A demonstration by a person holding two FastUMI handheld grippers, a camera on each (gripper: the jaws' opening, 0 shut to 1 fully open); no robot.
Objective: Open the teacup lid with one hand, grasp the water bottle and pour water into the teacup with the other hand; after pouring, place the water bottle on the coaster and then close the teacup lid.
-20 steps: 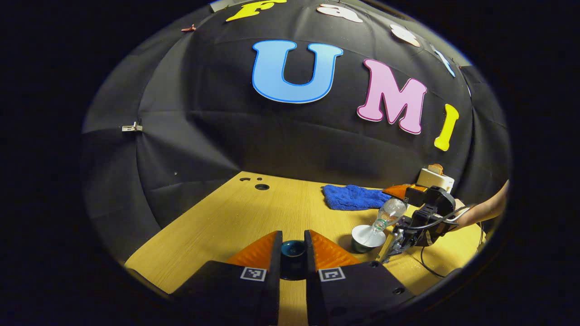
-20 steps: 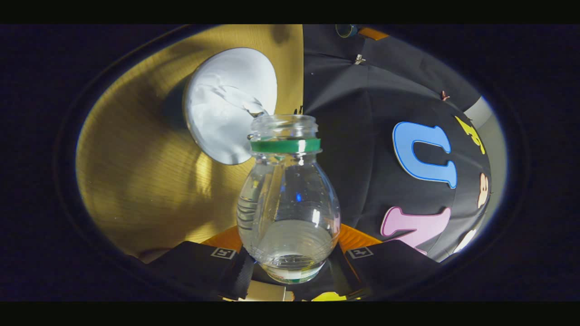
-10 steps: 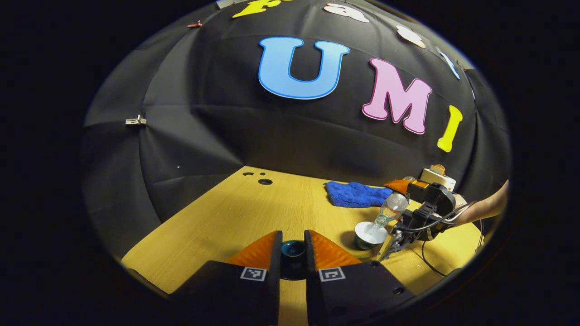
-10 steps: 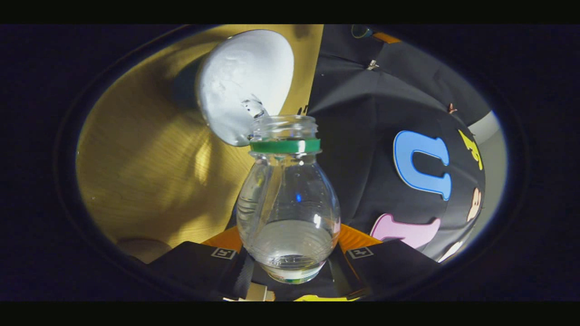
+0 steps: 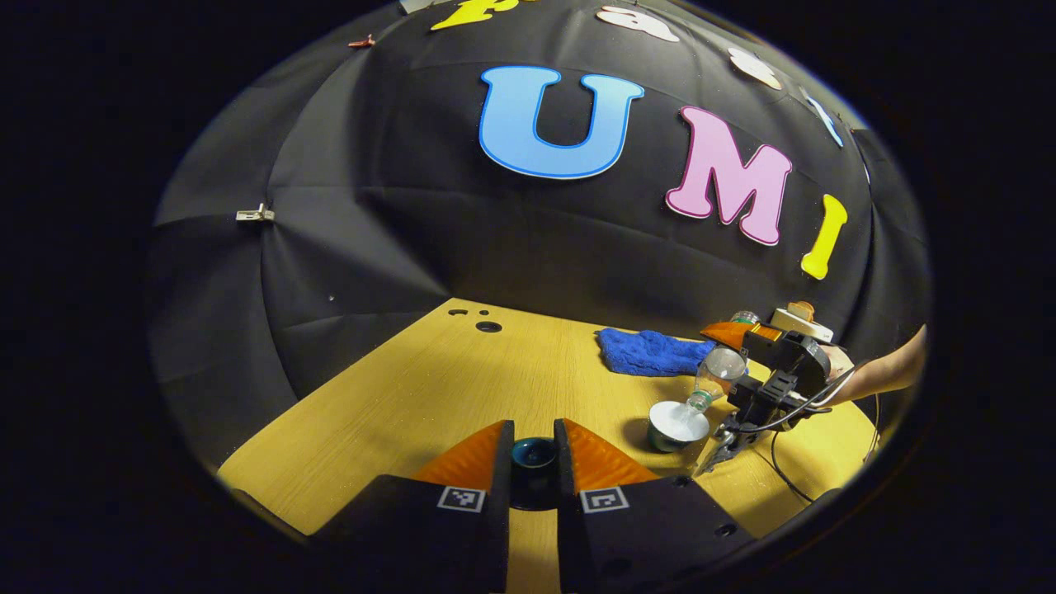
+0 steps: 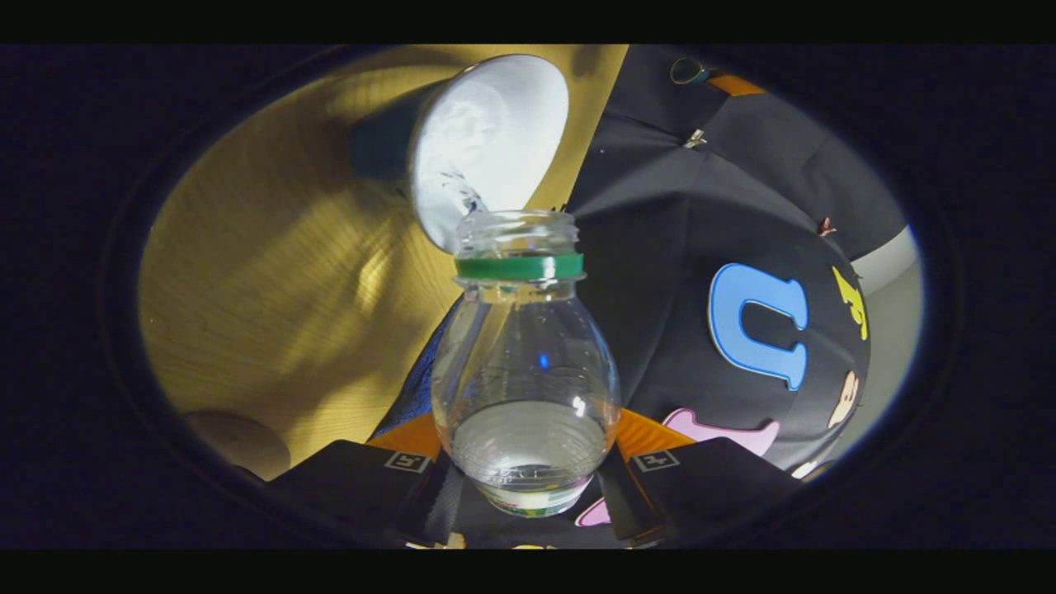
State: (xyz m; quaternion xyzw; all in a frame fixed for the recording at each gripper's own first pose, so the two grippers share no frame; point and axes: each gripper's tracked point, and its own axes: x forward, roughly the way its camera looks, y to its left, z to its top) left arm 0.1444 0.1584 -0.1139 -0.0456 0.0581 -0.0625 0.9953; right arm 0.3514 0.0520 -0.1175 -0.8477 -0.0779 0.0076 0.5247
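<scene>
Over the last second we saw the water bottle (image 6: 525, 363), clamped in the right gripper (image 6: 528, 483), tip back from the teacup (image 5: 678, 421) as the stream thinned, pouring nearly done; left gripper (image 5: 533, 462) pinched the teacup lid (image 5: 533, 454).

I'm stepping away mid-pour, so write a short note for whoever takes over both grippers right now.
Left gripper: shut on the teacup lid, held above the table.
Right gripper: shut on the water bottle, tilted with its mouth over the open teacup; water is in the cup.
A blue cloth lies behind the cup.
Done: lid off, pouring under way.
Left: finish pouring, set the bottle on the coaster, put the lid on the cup.
</scene>
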